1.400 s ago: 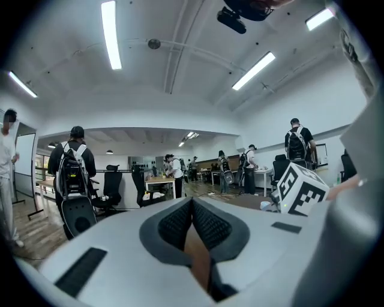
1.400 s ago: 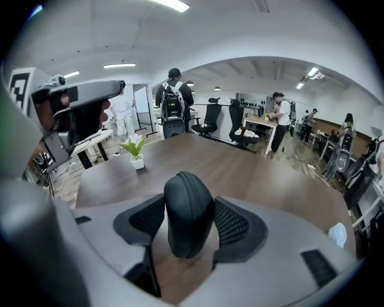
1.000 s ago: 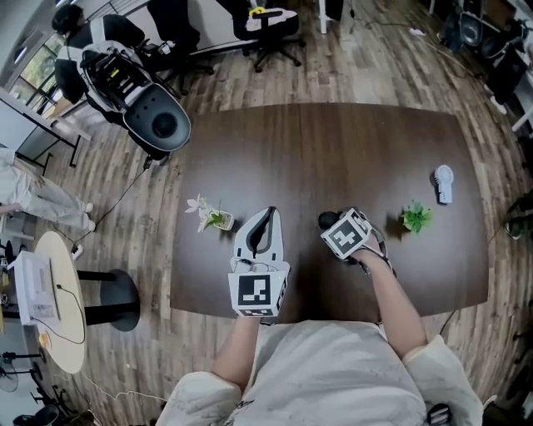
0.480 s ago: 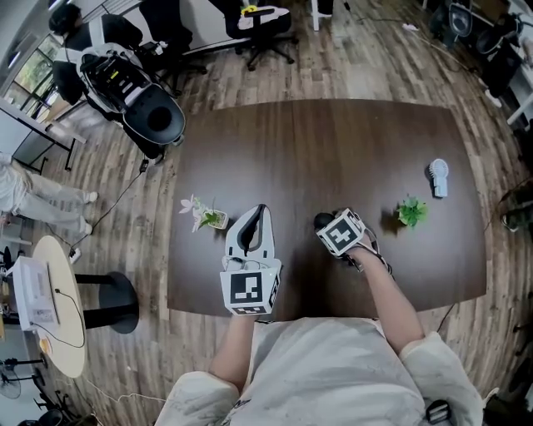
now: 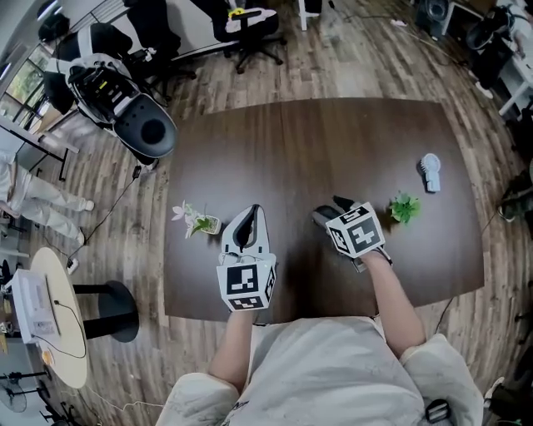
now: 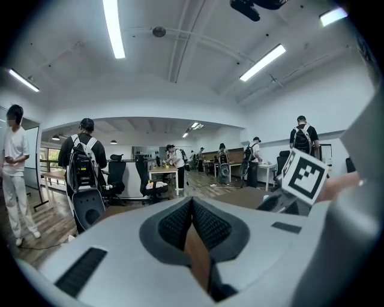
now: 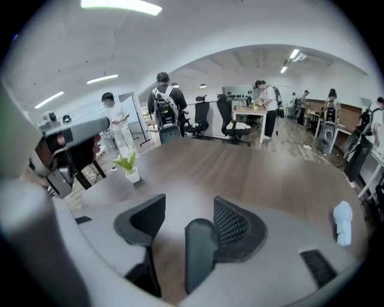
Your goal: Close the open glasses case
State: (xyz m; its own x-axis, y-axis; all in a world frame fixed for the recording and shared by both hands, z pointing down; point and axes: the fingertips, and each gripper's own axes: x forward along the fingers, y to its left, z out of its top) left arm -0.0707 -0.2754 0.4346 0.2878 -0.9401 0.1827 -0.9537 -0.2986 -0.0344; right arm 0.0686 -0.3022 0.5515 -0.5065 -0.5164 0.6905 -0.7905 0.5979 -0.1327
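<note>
Near desk [image 5: 316, 141] edge: right gripper [image 7: 187, 207] fingers spread, dark glasses case [image 7: 201, 258] upright between them, against the right finger. Left gripper [image 6: 192, 210] fingers pressed together, empty. Closing seems midway; next, ease it fully shut.

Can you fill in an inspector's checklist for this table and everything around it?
Surface: dark wooden table.
Job's things: dark glasses case between the jaws of the right gripper, beside one pad, gap at the other; open or closed, cannot tell.
Clutter: flowering pot plant, small green plant, white handheld fan.
Grippers: left gripper shut, empty; right gripper open.
Cables: none on the table; one cable on the wooden floor.
Surroundings: office chairs, round side table, people standing.
</note>
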